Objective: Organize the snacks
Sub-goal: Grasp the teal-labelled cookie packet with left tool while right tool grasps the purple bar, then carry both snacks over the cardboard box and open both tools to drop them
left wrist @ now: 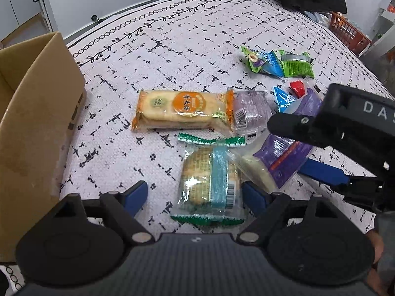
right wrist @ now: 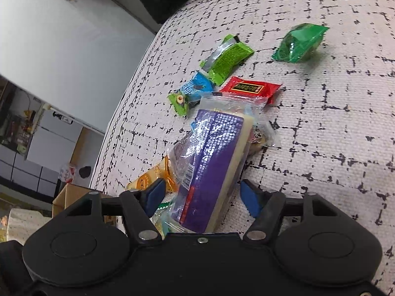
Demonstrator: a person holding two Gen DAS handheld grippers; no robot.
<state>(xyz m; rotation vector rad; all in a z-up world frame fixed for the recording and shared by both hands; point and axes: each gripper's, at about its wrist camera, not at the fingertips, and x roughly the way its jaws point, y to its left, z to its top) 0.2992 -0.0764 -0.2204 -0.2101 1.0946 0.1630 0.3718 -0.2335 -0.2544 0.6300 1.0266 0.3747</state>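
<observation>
Left gripper (left wrist: 195, 194) is held low over the patterned tablecloth (left wrist: 172, 56), fingers apart, straddling a clear green-edged cracker pack (left wrist: 209, 182); the blue pads are seen either side of it, not pressing. Right gripper (right wrist: 201, 196) is placed around a purple-wrapped wafer pack (right wrist: 209, 157); its fingers are part-closed with the pack between them, but contact cannot be told. An orange rice-cracker pack (left wrist: 182, 111) is laid just beyond the green-edged one, mid-cloth. A cardboard box (left wrist: 37, 113) is stood at the left edge. Small green and blue sachets (left wrist: 276, 63) and a red sachet (right wrist: 249, 90) are scattered far right, a green foil pouch (right wrist: 300, 43) well apart from them.
</observation>
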